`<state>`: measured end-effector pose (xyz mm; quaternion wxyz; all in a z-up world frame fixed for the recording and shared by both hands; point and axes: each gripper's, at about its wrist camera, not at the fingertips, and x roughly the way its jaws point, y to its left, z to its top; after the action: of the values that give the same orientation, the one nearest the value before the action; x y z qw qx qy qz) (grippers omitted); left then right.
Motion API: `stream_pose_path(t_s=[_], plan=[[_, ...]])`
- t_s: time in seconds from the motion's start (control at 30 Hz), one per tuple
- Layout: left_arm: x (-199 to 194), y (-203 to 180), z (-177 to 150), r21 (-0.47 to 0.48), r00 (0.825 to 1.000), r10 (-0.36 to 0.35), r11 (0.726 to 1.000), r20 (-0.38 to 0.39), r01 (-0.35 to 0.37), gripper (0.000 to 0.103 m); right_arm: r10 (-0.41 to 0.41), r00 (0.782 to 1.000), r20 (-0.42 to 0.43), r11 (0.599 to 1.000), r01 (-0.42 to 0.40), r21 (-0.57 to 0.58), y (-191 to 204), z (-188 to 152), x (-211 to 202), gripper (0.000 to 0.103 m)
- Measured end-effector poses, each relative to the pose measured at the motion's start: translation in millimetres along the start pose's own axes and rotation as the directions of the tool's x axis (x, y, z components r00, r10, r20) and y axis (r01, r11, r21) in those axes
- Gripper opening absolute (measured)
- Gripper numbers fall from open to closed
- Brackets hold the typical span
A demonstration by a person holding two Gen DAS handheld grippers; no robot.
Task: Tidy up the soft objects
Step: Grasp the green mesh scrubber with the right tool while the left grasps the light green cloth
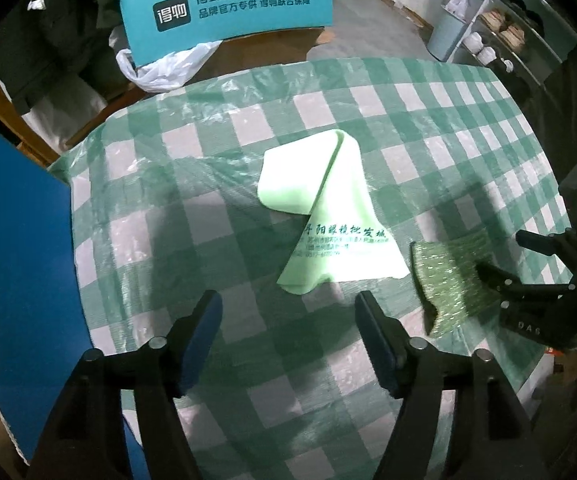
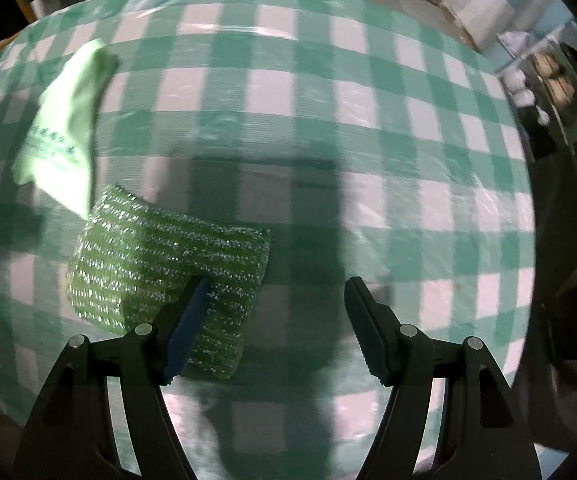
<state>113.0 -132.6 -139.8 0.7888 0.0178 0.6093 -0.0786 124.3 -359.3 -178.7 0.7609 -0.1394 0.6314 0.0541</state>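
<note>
We see a pale green lens cloth point(image 1: 328, 216) lying folded over itself at the middle of the table, its upper end looped into a soft fold toward 12 o'clock and its lower flap spread wide, printed with dark green Chinese characters. Just beside it, at 4 o'clock from the cloth, lies a green scouring pad point(image 1: 450, 280) with glittering silver threads woven in rows; whether the two touch we cannot tell. In the right wrist view the scouring pad point(image 2: 160, 256) sits at 9 o'clock of centre, with the lens cloth point(image 2: 68, 120) beyond it at 10 o'clock, blurred. Our left gripper point(image 1: 288, 322) hovers with jaws spread wide and nothing between them, just short of the cloth's lower edge. Our right gripper point(image 2: 276, 298) is also wide apart, its left finger over the pad, the right finger over bare cloth. The table wears a green-and-white checked tablecloth point(image 1: 428, 128) under clear plastic. Behind it at 12 o'clock stands a teal chair back point(image 1: 224, 4) with white lettering, a white plastic bag point(image 1: 160, 66) below it, a blue board point(image 1: 20, 248) at 9 o'clock, and shelving point(image 1: 500, 28) at 2 o'clock.
</note>
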Motion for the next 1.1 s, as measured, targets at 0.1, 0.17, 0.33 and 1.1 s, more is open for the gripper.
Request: stream_pose_path(t_s=[0.1,0.17,0.33,1.1], plan=[[-0.4,-2.8,2.2,-0.002,1.0,-0.003,1.0,0.004,0.003,0.072,-0.007,1.0,0.003,0.999,0.007,0.048,-14.1,-1.5,1.6,0.069],[-0.4,-3.6,4.1,-0.011,1.0,-0.01,1.0,0.004,0.01,0.072,0.018,1.0,0.022,0.995,-0.02,0.1,-25.9,-4.8,-0.9,0.07],[-0.5,-4.5,13.7,-0.048,0.999,-0.048,0.998,0.02,0.049,0.078,0.211,0.971,0.109,0.953,-0.229,0.198,-31.1,12.1,-18.0,0.074],[37.0,-16.6,53.1,-0.094,0.999,-0.043,0.995,0.022,0.045,0.08,0.118,0.987,0.108,0.984,-0.13,0.118,17.4,22.3,4.5,0.074]])
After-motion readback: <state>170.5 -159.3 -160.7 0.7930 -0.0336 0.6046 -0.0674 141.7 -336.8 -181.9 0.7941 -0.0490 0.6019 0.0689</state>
